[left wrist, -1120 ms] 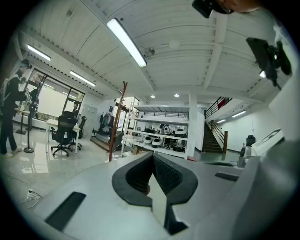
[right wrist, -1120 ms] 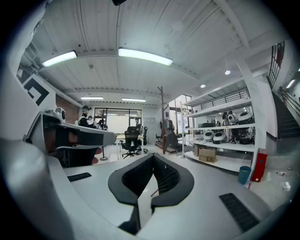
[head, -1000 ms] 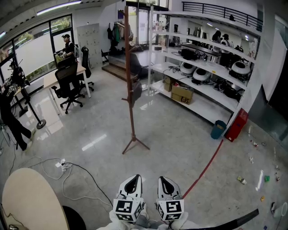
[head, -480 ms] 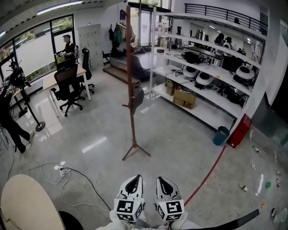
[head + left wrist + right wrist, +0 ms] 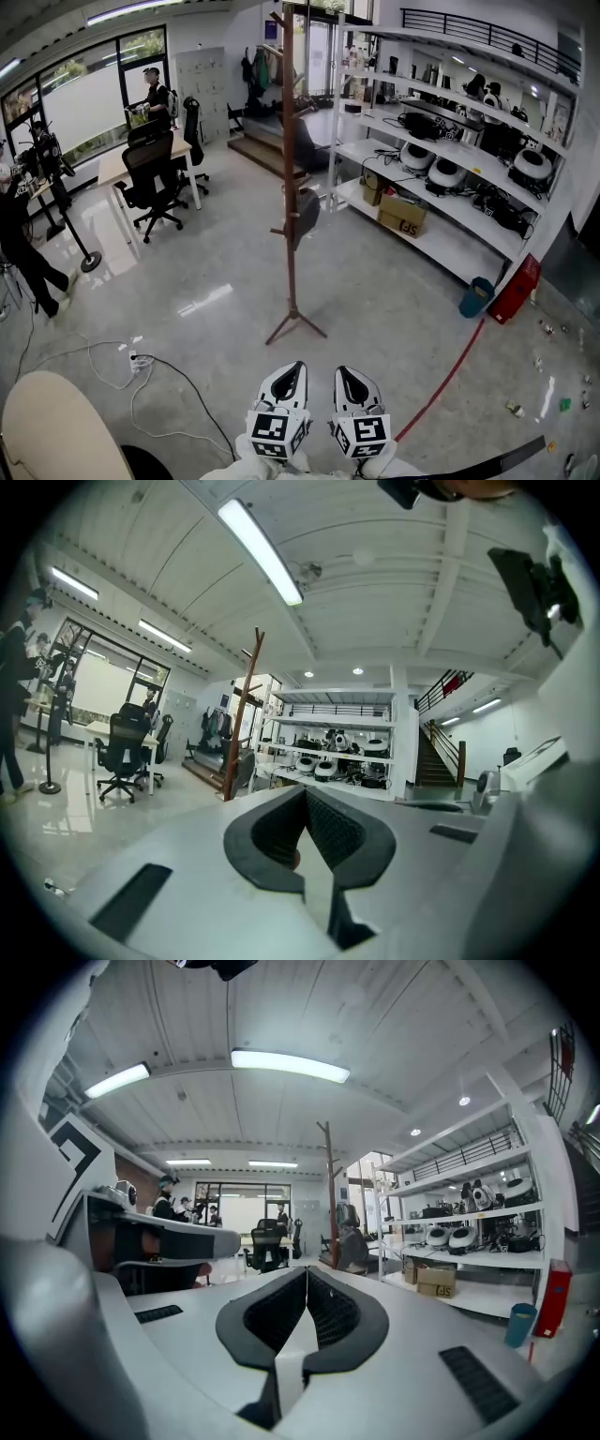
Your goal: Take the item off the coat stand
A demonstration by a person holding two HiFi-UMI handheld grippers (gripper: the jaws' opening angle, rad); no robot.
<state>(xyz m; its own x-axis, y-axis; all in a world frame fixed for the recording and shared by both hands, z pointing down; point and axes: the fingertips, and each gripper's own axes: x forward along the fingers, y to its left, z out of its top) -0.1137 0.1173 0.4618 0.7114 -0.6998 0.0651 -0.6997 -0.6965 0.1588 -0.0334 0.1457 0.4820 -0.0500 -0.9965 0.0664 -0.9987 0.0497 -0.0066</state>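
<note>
Jaws on my left gripper (image 5: 287, 375) and right gripper (image 5: 349, 375) are pressed together, empty, held side by side and level, aimed at the coat stand (image 5: 290, 187). I read that as carry posture for the approach. Item (image 5: 306, 217), dark grey, hangs off a mid-height peg, well apart from me. Bare floor between; white cable (image 5: 150, 375) left, red strip (image 5: 450, 375) right, shelving (image 5: 441, 187) behind the stand.

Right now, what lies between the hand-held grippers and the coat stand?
Only bare floor before the coat stand, per the head view; a power strip lies left, a red line right.
</note>
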